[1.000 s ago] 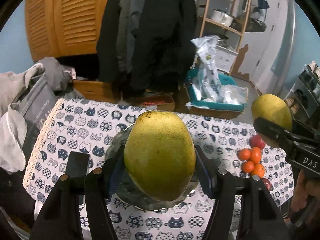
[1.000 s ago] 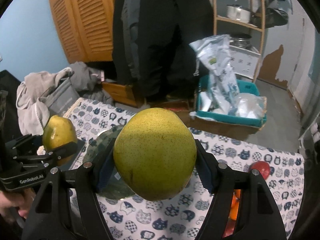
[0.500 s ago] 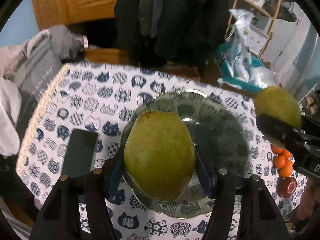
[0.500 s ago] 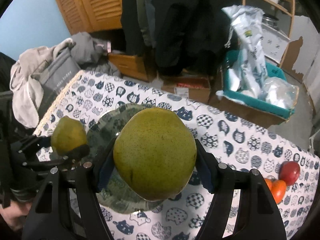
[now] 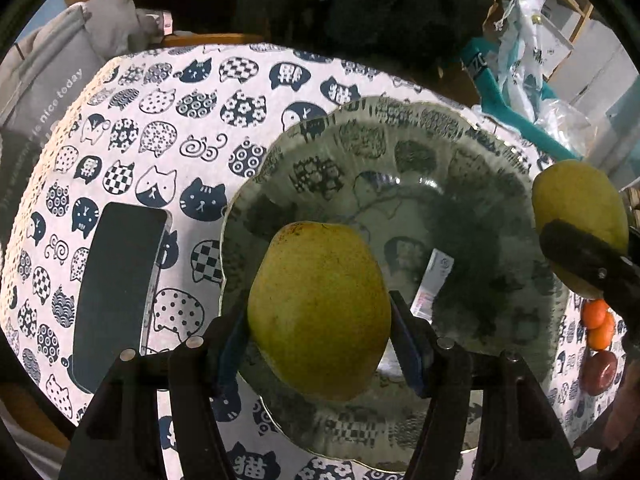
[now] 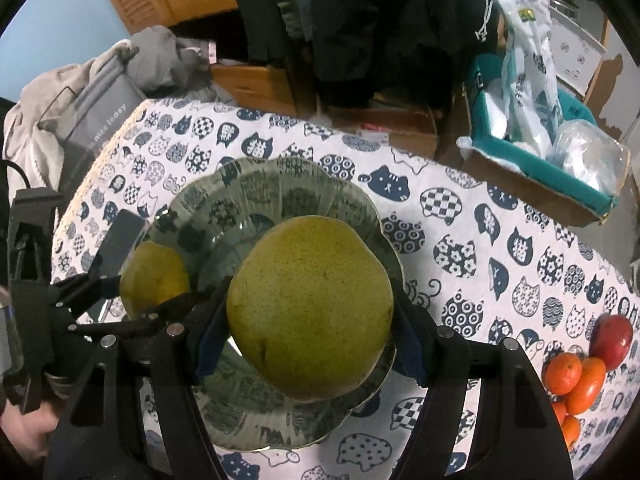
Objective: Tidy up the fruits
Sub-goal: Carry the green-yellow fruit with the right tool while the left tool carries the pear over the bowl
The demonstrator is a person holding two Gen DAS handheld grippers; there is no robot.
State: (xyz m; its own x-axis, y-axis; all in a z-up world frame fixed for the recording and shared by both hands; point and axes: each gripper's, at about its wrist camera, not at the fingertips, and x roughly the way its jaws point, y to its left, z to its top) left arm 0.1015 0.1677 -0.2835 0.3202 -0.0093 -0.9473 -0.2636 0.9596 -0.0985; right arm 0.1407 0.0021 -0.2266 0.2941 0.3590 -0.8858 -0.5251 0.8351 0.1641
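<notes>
My left gripper (image 5: 320, 320) is shut on a yellow-green pear (image 5: 318, 308) and holds it over the near left part of a clear glass plate (image 5: 400, 152). My right gripper (image 6: 310, 328) is shut on a second, rounder pear (image 6: 310, 322) above the same plate (image 6: 280, 184). The right gripper's pear also shows at the right edge of the left wrist view (image 5: 580, 208). The left gripper's pear shows at the left of the right wrist view (image 6: 154, 276).
A dark phone (image 5: 118, 288) lies left of the plate on the cat-print tablecloth (image 5: 160, 120). Small oranges (image 6: 576, 368) and a red fruit (image 6: 612, 336) sit at the table's right. Clothes (image 6: 100, 80) and a teal box with bags (image 6: 540, 120) lie beyond the table.
Both grippers have tilted down and moved in over the plate, each still holding its pear. The plate now fills much more of both views.
</notes>
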